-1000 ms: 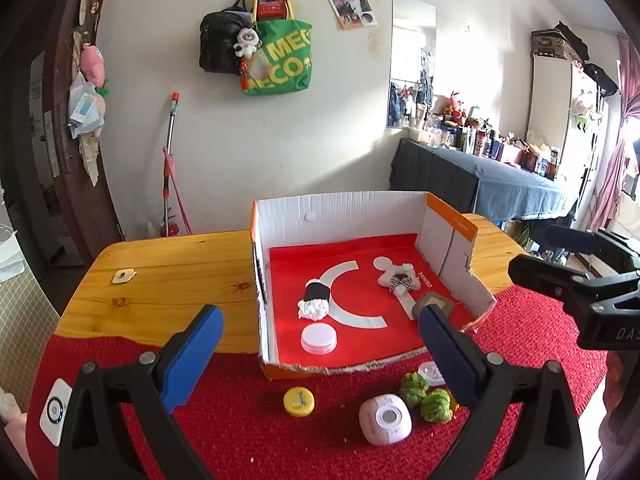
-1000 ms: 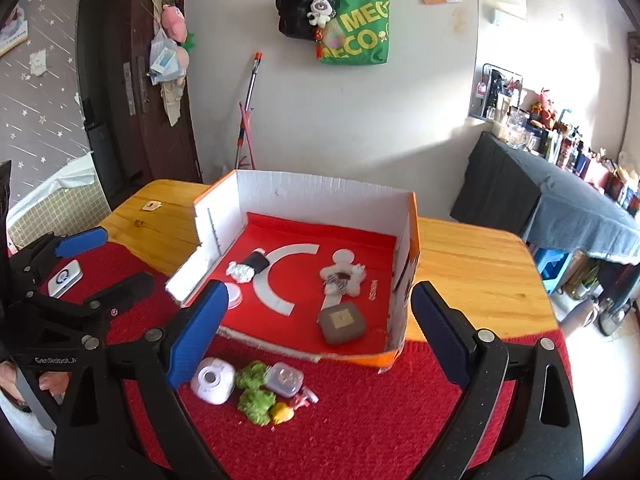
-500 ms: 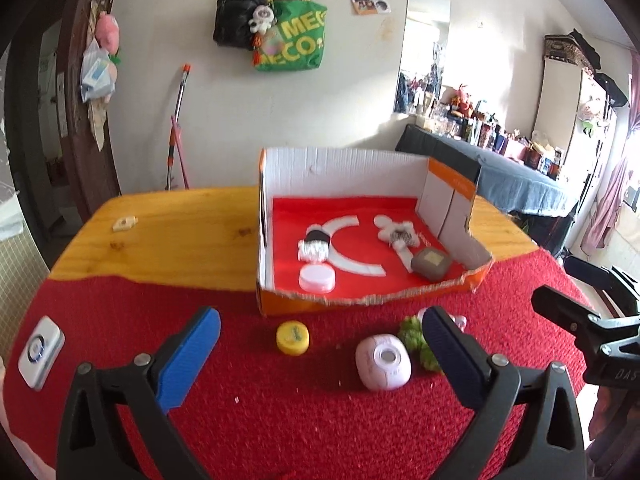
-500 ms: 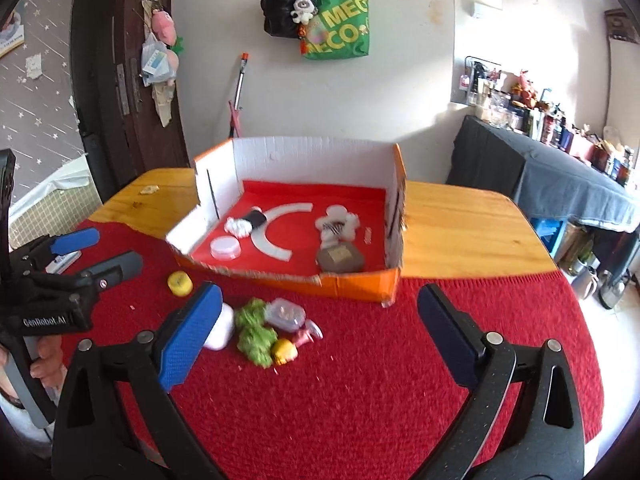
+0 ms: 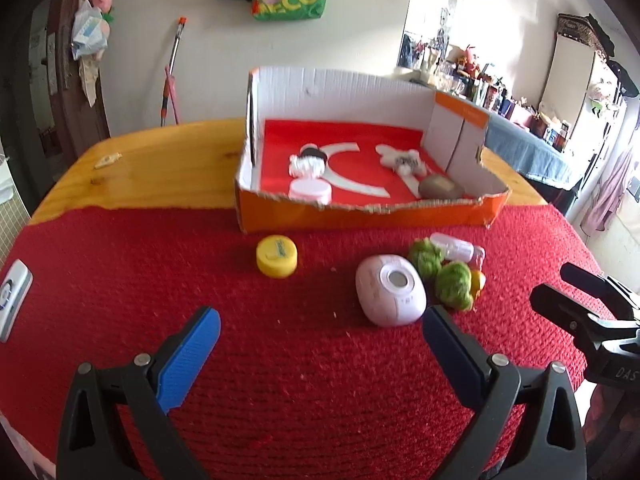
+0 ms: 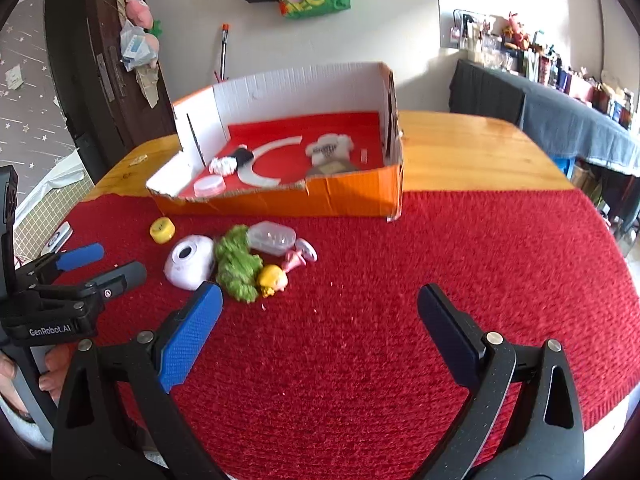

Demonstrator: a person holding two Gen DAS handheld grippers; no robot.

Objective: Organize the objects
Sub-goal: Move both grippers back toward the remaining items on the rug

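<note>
Between my two tongs, the left gripper [image 5: 320,336] and the right gripper [image 6: 318,308], both spread wide and holding nothing, lies bare red mat [image 6: 440,248], because the loose things wait ahead. Near the box [image 5: 360,216] (some items are already inside) sit the yellow cap [image 5: 277,256], the pink round device [image 5: 390,290] and the green toys [image 5: 454,284]; one small clear thing behind them I cannot identify.

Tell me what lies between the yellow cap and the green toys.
The pale pink round gadget sits between the yellow cap and the green toys, clearest in the left wrist view.
</note>
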